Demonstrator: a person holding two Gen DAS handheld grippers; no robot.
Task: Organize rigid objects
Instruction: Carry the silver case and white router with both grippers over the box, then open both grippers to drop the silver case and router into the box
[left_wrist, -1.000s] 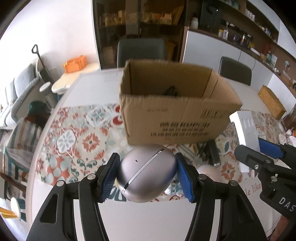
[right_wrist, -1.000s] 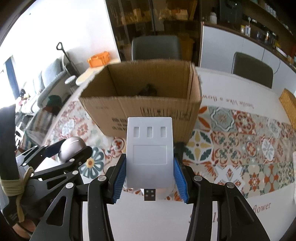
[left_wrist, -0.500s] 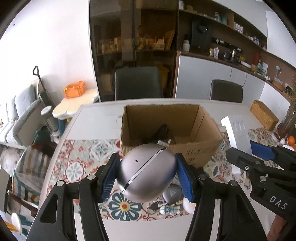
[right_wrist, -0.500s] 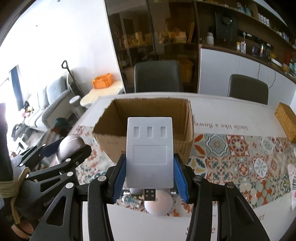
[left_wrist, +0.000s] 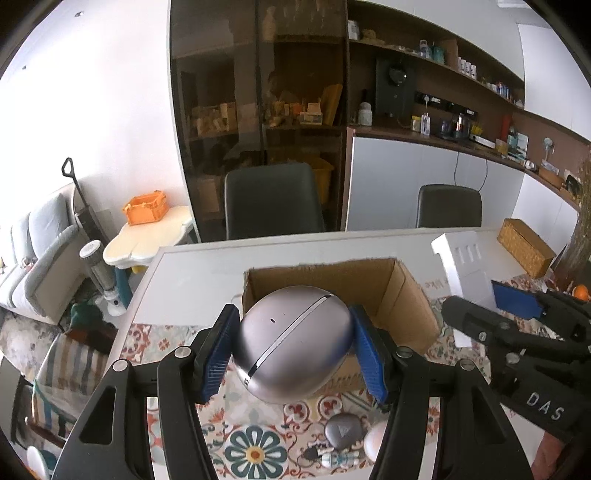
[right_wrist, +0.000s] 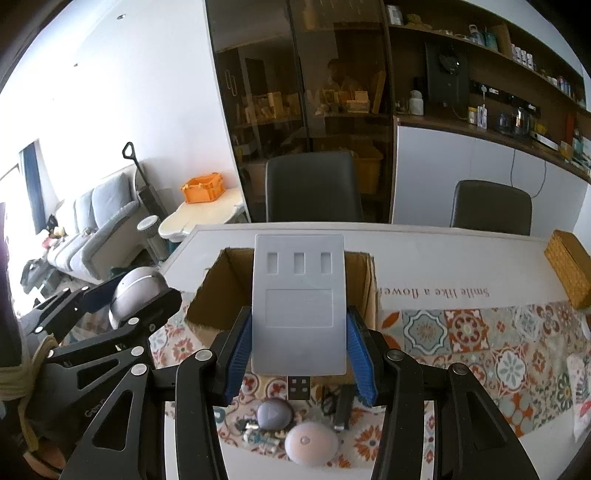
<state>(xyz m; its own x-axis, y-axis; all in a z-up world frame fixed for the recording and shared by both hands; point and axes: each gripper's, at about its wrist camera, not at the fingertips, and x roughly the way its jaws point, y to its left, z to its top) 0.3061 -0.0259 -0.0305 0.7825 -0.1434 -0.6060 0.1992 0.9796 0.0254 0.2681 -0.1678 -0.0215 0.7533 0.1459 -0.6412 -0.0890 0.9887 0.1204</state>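
Observation:
My left gripper (left_wrist: 293, 349) is shut on a silver egg-shaped case (left_wrist: 291, 343) and holds it in the air in front of the open cardboard box (left_wrist: 402, 295). My right gripper (right_wrist: 299, 352) is shut on a flat white USB device (right_wrist: 299, 306) with its plug pointing down, also raised before the box (right_wrist: 218, 291). On the patterned mat below lie a small grey rounded case (right_wrist: 275, 413), a pale pink egg-shaped case (right_wrist: 312, 443), a black stick (right_wrist: 341, 408) and small bits (right_wrist: 258, 437).
The box stands on a white table (right_wrist: 443, 254) with a patterned mat (right_wrist: 480, 339). A wicker basket (right_wrist: 570, 271) sits at the right edge. Two dark chairs (right_wrist: 314, 188) stand behind the table; a sofa (right_wrist: 92, 225) is at the left.
Both grippers have risen and pulled back from the box with their objects still held. The box now looks smaller and lower, and the small items on the mat have come into view.

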